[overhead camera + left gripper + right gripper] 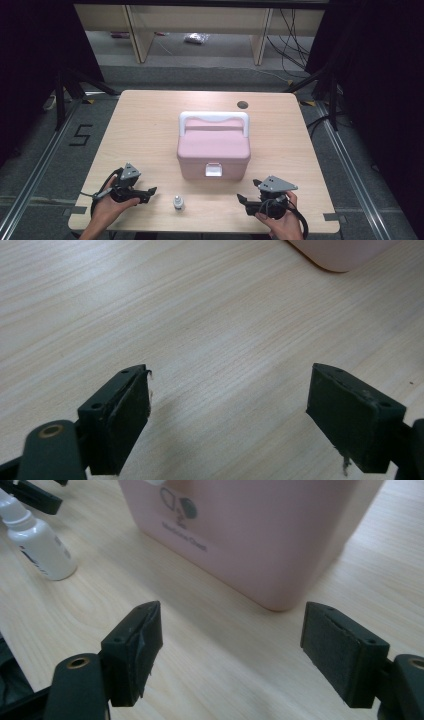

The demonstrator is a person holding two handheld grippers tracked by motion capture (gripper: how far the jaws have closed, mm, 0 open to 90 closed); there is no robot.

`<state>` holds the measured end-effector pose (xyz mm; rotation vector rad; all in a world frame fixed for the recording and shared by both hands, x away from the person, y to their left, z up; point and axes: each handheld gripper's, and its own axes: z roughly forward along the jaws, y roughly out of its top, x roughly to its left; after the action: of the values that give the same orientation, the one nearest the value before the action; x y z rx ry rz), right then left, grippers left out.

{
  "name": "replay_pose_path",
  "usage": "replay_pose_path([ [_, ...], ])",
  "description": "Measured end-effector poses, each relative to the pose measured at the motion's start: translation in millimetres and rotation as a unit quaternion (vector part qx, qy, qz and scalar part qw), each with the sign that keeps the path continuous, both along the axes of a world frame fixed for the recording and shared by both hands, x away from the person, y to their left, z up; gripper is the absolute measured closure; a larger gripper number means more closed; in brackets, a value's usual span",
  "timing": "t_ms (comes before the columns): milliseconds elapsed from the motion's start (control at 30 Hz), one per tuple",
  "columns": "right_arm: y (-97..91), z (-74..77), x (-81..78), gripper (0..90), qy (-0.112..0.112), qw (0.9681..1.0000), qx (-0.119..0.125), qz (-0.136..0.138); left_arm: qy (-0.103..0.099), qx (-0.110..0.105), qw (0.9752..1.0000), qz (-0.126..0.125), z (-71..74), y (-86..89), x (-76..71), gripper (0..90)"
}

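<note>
At the near edge of the counter (150, 120), both tools sit low and ready. The left hand-held gripper (150, 191) rests by the person's left hand (107, 207), its jaws spread wide over bare wood, nothing between them. The right hand-held gripper (241, 199) mirrors it on the other side, jaws also spread and empty, pointed in toward the middle.

Between the two stands a small white bottle (178, 202), upright, near the front edge and well apart from either tool, though it's closer to the left one. From the right gripper view that bottle (37, 542) appears off to the side with dark print on its label, too small to read.

Behind it sits the pink lidded box (214, 150), square to the person, white carry handle folded back and white front latch apparently shut. That placement looks deliberate: latch facing the grippers, bottle waiting out front, likely bound for the box once the lid is up.
</note>
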<state>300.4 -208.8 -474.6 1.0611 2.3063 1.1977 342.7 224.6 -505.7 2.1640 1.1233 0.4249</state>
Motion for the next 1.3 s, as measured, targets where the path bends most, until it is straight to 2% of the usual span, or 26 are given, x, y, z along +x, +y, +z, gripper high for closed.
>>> replay_pose_path([
  [33,3.1,0.6,-0.8,26.0,0.005,1.0000,0.003,-0.003,-0.002,-0.005,1.0000,0.002,-0.7,-1.2,-0.1,16.7],
  [100,9.8,1.4,-0.5,26.7,0.002,1.0000,0.003,0.007,0.001,0.003,1.0000,-0.005,-0.3,-0.4,0.2,16.8],
  [167,17.5,1.8,0.0,27.4,-0.004,0.9998,0.005,0.017,0.001,0.003,1.0000,-0.005,-0.2,-0.4,0.3,16.9],
  [200,21.9,1.0,0.2,27.9,-0.005,0.9997,0.008,0.024,-0.004,-0.010,0.9999,0.005,-0.3,-1.7,-0.4,16.8],
  [300,36.0,-0.2,-1.9,28.1,0.002,0.9990,0.008,0.043,0.001,0.002,1.0000,-0.003,-0.1,0.5,0.0,16.9],
  [367,45.4,-2.3,-1.2,28.1,0.001,0.9976,0.004,0.069,0.004,0.002,1.0000,-0.003,-0.1,0.3,0.5,16.8],
  [400,50.6,-3.6,-1.4,28.1,0.004,0.9968,0.001,0.080,-0.001,-0.008,1.0000,0.003,-1.2,-1.6,0.3,16.9],
  [433,50.6,-3.6,-1.4,28.1,0.004,0.9968,0.001,0.080,-0.001,-0.008,1.0000,0.003,-1.2,-1.6,0.3,16.9],
  [467,55.5,-5.1,-1.5,28.1,0.004,0.9963,-0.004,0.086,0.002,0.004,1.0000,-0.006,-0.2,-0.2,0.5,16.9],
  [567,75.3,-7.6,-1.7,28.7,0.004,0.9930,-0.012,0.118,-0.001,-0.005,1.0000,0.003,-0.5,-1.0,0.0,17.0],
  [633,80.0,-7.9,-1.7,29.0,0.002,0.9925,-0.011,0.121,-0.003,-0.006,1.0000,0.003,-0.5,-0.8,-0.3,17.0],
  [667,88.3,-7.9,-2.2,29.6,0.007,0.9909,-0.011,0.134,-0.003,-0.008,1.0000,0.004,-0.8,-0.8,-0.4,17.0],
  [700,92.2,-8.2,-2.6,30.2,0.009,0.9907,-0.010,0.136,0.000,0.003,1.0000,-0.002,0.2,1.0,0.2,17.1],
  [767,95.7,-8.6,-2.6,31.0,0.006,0.9903,-0.011,0.138,0.000,0.001,1.0000,-0.001,0.2,0.5,0.3,17.0],
  [800,102.4,-10.4,-0.9,31.3,0.004,0.9882,-0.015,0.152,-0.003,-0.010,0.9999,0.004,-1.0,-1.7,-0.2,17.1],
  [867,107.7,-11.3,-1.0,31.7,0.008,0.9880,-0.016,0.153,-0.001,-0.005,1.0000,-0.001,-0.8,-0.9,0.0,17.0],
  [900,109.7,-11.8,0.7,31.7,0.000,0.9864,-0.017,0.163,0.002,0.000,1.0000,-0.004,-0.2,-0.2,0.1,17.0],
  [933,110.8,-11.4,1.1,31.6,0.004,0.9865,-0.016,0.163,-0.003,-0.010,0.9999,0.003,-0.4,-1.0,-0.2,17.0],
  [967,111.2,-11.1,2.2,31.7,0.004,0.9862,-0.015,0.165,-0.001,-0.001,1.0000,-0.004,0.8,0.4,-0.2,17.0],
  [1033,111.7,-10.8,2.7,32.0,0.006,0.9866,-0.012,0.163,0.000,0.002,1.0000,-0.007,0.9,0.9,-0.1,17.0],
  [1067,112.8,-10.7,3.9,32.3,0.001,0.9860,-0.013,0.166,-0.003,-0.010,0.9999,0.002,-0.6,-0.8,-0.2,17.0],
  [1233,116.8,-11.3,3.9,33.2,0.002,0.9858,-0.011,0.167,-0.001,-0.004,1.0000,-0.004,0.1,-0.4,0.0,17.1],
  [1300,121.9,-11.0,4.2,33.8,-0.001,0.9852,-0.015,0.171,-0.004,-0.009,0.9999,0.004,-0.2,-0.9,0.1,17.0],
])
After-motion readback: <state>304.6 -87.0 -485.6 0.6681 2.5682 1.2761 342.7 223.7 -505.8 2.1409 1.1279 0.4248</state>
